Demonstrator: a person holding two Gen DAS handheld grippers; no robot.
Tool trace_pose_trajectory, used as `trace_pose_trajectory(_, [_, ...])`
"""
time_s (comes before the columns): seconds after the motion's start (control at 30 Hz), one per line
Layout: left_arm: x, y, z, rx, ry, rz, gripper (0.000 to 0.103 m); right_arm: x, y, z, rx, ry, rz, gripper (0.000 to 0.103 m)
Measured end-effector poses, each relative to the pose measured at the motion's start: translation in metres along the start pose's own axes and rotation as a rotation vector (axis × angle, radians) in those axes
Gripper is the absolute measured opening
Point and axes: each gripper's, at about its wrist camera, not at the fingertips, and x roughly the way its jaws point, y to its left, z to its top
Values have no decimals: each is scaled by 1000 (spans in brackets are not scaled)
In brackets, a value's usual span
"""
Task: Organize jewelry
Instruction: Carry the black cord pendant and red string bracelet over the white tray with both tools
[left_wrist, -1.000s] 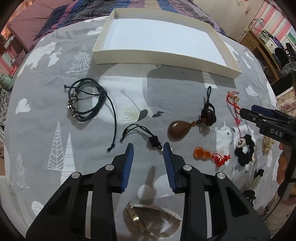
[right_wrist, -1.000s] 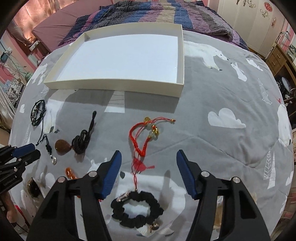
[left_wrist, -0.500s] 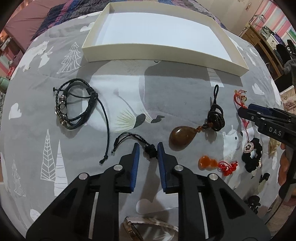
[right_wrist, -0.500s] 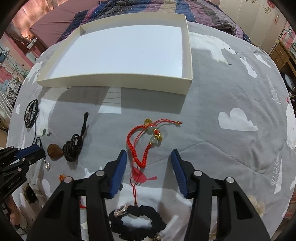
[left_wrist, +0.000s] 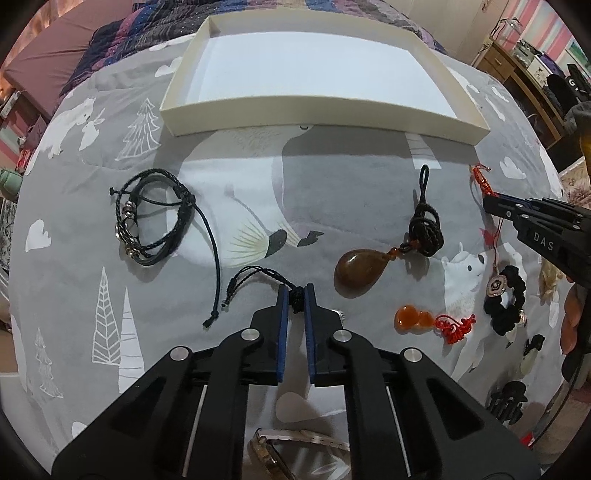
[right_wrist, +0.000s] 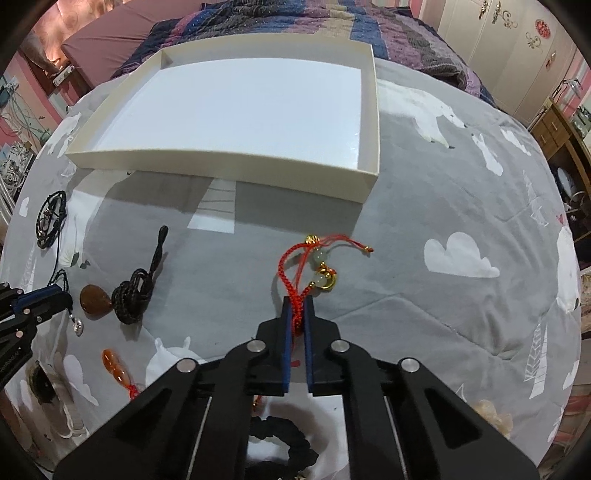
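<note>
A watch (left_wrist: 295, 448) at the near edge is mostly hidden under the left gripper (left_wrist: 295, 295), whose jaws pinch the knot of a black cord (left_wrist: 255, 282) on the grey blanket (left_wrist: 351, 177). The right gripper (right_wrist: 297, 306) clamps the red string bracelet (right_wrist: 314, 264), near side of the white box (right_wrist: 236, 173)

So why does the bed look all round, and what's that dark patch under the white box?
Left wrist view: the fisheye lens bends the bed into a dome, with black corners; the box casts a shadow toward the camera. Right wrist view: same bulge, the shadow lies before the box, and the picture is sharp.
</note>
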Motion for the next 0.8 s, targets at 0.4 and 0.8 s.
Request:
trace_pose_trajectory(0.4, [-40,0,8,11,-102,-45,5,-23,-4,9,12,-55,25,5])
trace_pose_trajectory(0.8, [-85,11,66,22,-198,-45,5,-74,-15,51,56,-178,55,5])
